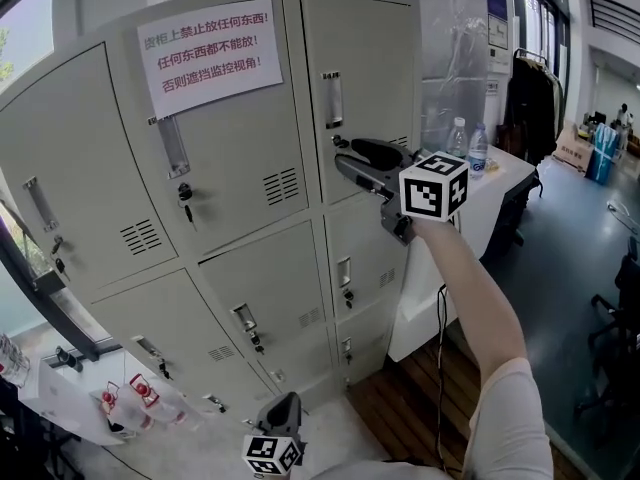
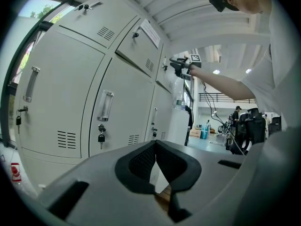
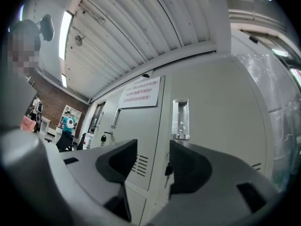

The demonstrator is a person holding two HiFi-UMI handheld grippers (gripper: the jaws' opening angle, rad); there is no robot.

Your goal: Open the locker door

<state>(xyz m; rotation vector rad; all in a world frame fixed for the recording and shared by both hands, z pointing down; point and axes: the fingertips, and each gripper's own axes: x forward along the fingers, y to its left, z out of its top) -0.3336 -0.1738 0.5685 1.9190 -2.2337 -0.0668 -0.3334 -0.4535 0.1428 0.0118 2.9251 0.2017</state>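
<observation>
A bank of grey lockers (image 1: pixel 230 218) fills the head view. The top right door (image 1: pixel 365 78) has a recessed clear handle (image 1: pixel 332 99) and a key (image 1: pixel 340 143) under it. My right gripper (image 1: pixel 347 158) is raised at that door, open, its fingertips close to the key and nothing between them. In the right gripper view the handle (image 3: pixel 180 119) sits above the open jaws (image 3: pixel 153 147) and the key (image 3: pixel 168 169) hangs in the gap. My left gripper (image 1: pixel 285 400) hangs low near the bottom lockers, shut and empty, with its tips touching (image 2: pixel 155 143).
A white paper notice (image 1: pixel 210 56) is taped to the top middle door. To the right stands a white table (image 1: pixel 505 183) with water bottles (image 1: pixel 458 138), and a clothes rack (image 1: pixel 530 93) behind it. Bottles (image 1: pixel 125 398) stand at lower left. Several other locker doors have keys.
</observation>
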